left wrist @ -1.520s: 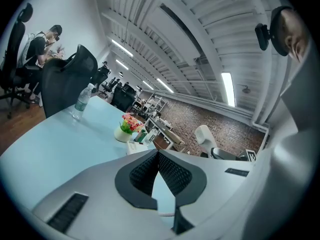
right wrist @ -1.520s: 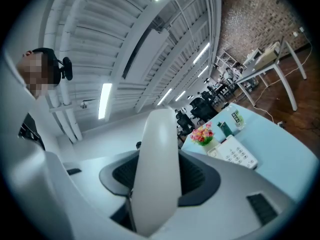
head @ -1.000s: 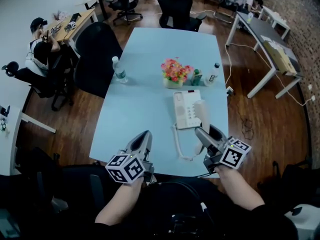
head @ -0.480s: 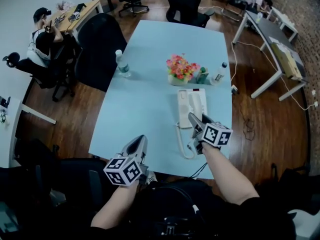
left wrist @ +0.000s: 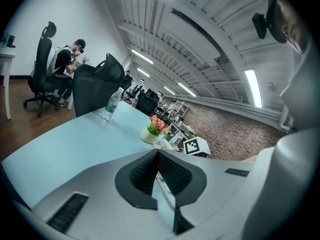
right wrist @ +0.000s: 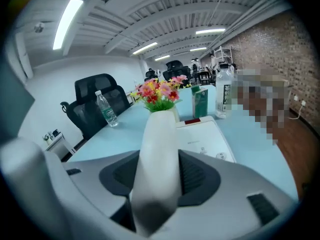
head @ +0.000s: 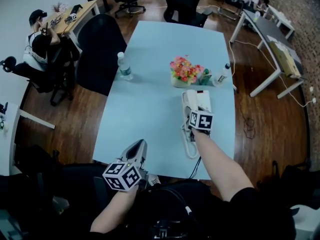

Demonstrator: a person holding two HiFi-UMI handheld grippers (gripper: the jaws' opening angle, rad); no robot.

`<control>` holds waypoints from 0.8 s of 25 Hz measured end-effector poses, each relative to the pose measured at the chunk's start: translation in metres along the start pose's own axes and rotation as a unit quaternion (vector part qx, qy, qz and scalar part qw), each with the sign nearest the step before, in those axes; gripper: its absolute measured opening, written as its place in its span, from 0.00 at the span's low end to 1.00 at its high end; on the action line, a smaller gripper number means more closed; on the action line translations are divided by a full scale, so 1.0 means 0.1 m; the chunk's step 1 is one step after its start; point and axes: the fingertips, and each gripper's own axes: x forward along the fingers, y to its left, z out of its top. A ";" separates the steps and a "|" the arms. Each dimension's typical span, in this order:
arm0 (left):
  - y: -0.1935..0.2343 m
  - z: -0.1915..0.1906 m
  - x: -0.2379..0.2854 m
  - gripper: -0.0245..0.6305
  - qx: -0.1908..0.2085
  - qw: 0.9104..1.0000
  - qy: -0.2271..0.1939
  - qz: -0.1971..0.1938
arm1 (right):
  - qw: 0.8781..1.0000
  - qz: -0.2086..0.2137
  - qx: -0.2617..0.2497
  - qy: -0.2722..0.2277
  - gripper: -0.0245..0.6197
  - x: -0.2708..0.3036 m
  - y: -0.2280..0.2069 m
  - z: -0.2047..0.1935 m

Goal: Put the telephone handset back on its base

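Note:
The white telephone base [head: 201,102] lies on the light blue table [head: 150,109], right of the middle, and also shows in the right gripper view [right wrist: 206,138]. My right gripper [head: 193,112] is shut on the white handset [right wrist: 159,154], which it holds just over the base's left side. The handset [head: 186,100] points away from me, toward the flowers. Its coiled cord [head: 189,145] trails back across the table. My left gripper [head: 141,145] hangs at the table's front edge, its jaws shut with nothing between them [left wrist: 156,154].
A pot of flowers [head: 184,72], a green carton [head: 205,77] and a clear bottle [head: 223,74] stand just beyond the base. A water bottle [head: 124,67] stands at the table's left edge by a black chair [head: 97,49]. A person [head: 39,39] sits at a far-left desk.
My right gripper has carried the handset from the table's front edge forward and left to above the base. The left gripper has stayed near the front edge.

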 end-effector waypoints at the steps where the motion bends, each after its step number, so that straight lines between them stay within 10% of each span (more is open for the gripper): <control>1: 0.02 0.00 0.00 0.04 0.001 1.000 0.002 -0.002 | 1.000 -0.002 0.001 0.004 0.39 0.02 0.01 -0.02; 20: 0.21 0.12 0.15 0.04 -0.002 1.000 0.016 -0.013 | 0.999 -0.021 -0.019 0.024 0.40 0.19 0.06 -0.16</control>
